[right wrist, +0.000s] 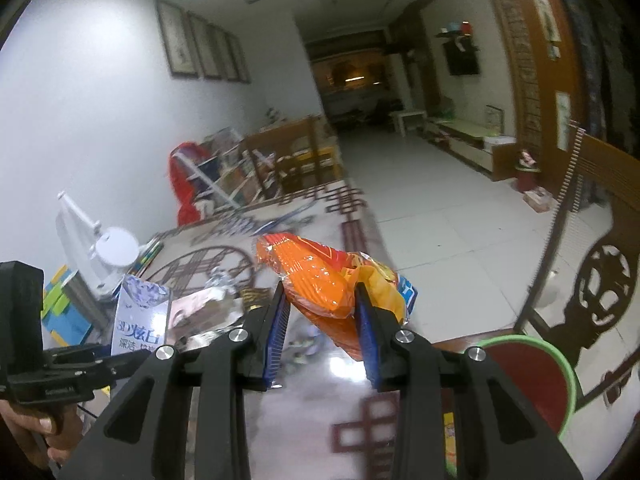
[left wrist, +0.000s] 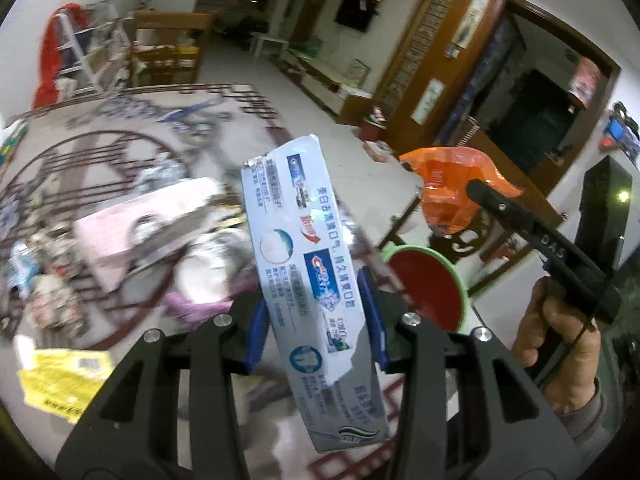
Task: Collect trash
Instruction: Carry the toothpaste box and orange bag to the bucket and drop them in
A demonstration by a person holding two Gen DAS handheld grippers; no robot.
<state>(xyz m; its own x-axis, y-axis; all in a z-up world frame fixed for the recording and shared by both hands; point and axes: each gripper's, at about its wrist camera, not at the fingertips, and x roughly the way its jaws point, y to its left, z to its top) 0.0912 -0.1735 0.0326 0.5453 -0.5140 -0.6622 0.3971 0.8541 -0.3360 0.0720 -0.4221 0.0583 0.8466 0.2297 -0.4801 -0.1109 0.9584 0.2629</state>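
My left gripper is shut on a long white and blue toothpaste box, which stands tilted up between the blue pads above the patterned table. My right gripper is shut on a crumpled orange snack bag, held above the table. In the left wrist view that orange bag hangs from the right gripper's black fingers at the right. A bin with a green rim and red inside stands beside the table, below both held items; the right wrist view shows the bin at lower right.
Several wrappers and boxes lie blurred on the table: a pink box, a yellow packet, foil bits. A carved wooden chair stands behind the bin. A white desk lamp stands at the table's left. Open tiled floor lies beyond.
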